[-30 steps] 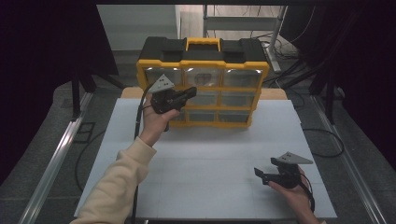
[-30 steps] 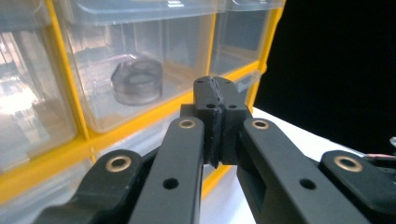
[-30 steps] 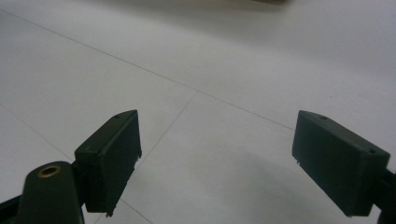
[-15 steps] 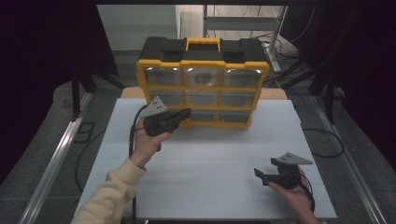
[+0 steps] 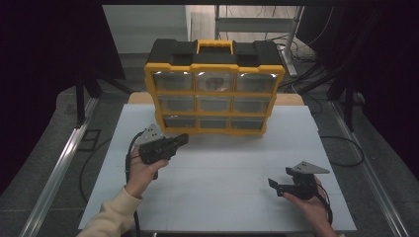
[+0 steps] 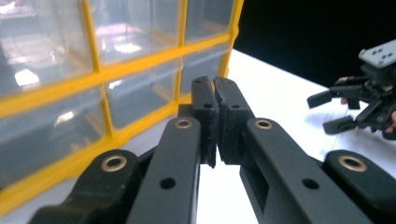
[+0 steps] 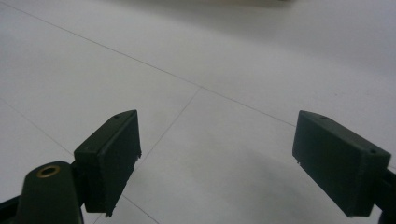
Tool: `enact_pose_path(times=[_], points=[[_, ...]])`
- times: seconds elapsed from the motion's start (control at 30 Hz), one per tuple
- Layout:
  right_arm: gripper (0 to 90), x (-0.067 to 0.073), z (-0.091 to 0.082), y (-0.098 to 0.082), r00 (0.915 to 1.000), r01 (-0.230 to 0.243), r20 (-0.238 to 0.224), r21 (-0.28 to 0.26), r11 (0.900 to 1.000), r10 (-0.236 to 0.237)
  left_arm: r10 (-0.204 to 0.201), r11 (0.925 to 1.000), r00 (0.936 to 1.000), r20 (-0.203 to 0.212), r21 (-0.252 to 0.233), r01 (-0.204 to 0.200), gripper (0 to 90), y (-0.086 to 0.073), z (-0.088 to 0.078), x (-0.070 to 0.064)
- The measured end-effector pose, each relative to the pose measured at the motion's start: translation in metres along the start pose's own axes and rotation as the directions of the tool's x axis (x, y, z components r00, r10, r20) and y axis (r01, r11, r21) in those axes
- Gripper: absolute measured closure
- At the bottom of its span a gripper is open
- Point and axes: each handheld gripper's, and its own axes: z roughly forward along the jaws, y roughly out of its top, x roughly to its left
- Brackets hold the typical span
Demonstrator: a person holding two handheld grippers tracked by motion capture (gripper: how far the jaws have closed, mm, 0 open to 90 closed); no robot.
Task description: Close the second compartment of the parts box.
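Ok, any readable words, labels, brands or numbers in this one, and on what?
None can be read.
Yellow and black drawer organizer: no label or brand legible on its frame, handle or clear drawer fronts.
Left gripper and right gripper: no markings.
White table: plain.

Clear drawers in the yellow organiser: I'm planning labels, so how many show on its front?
9, in three rows of three on the yellow-framed plastic organiser: top row, middle row, bottom row. None looks hidden.
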Motion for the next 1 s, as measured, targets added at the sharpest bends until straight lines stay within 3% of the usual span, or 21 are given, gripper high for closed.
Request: enact_pose_path(times=[0.1,0.2,0.27,0.4,0.47,0.57,0.7,1.0], points=[[15.5,0.000,0.000,0.000,1.0000,-0.001,-0.006,-0.001,1.000,0.001,-0.011,0.9999,0.9999,-0.010,0.010,0.011,81.6,-0.009,-0.004,0.001],[15.5,0.001,0.000,0.000,1.0000,-0.001,-0.006,-0.001,1.000,0.001,-0.006,0.9995,0.9999,-0.009,0.031,0.006,65.1,-0.016,-0.005,-0.001],[15.5,0.001,0.000,0.000,1.0000,0.001,-0.004,0.000,1.000,-0.001,-0.011,0.9990,0.9999,0.001,0.043,0.011,61.9,-0.019,-0.005,-0.001],[15.4,0.001,0.000,0.000,1.0000,0.002,-0.004,0.002,1.000,-0.002,-0.007,0.9961,0.9999,-0.009,0.088,0.007,42.2,-0.033,-0.007,-0.005],[15.4,0.000,0.000,0.000,1.0000,0.003,-0.005,0.001,1.000,-0.003,0.003,0.9934,0.9996,-0.027,0.114,0.000,34.1,-0.040,-0.008,-0.006],[15.4,0.001,0.000,0.000,1.0000,0.005,-0.008,0.002,1.000,-0.005,-0.013,0.9916,0.9981,-0.060,0.128,0.020,22.6,-0.050,-0.010,-0.006],[15.4,0.000,0.000,0.000,1.0000,0.006,-0.006,-0.004,1.000,-0.006,-0.008,0.9898,0.9957,-0.092,0.141,0.021,20.0,-0.058,-0.015,-0.006],[15.4,0.001,-0.001,0.000,0.9999,0.008,-0.014,-0.014,1.000,-0.008,-0.031,0.9845,0.9952,-0.093,0.169,0.047,18.1,-0.062,-0.015,-0.006]])
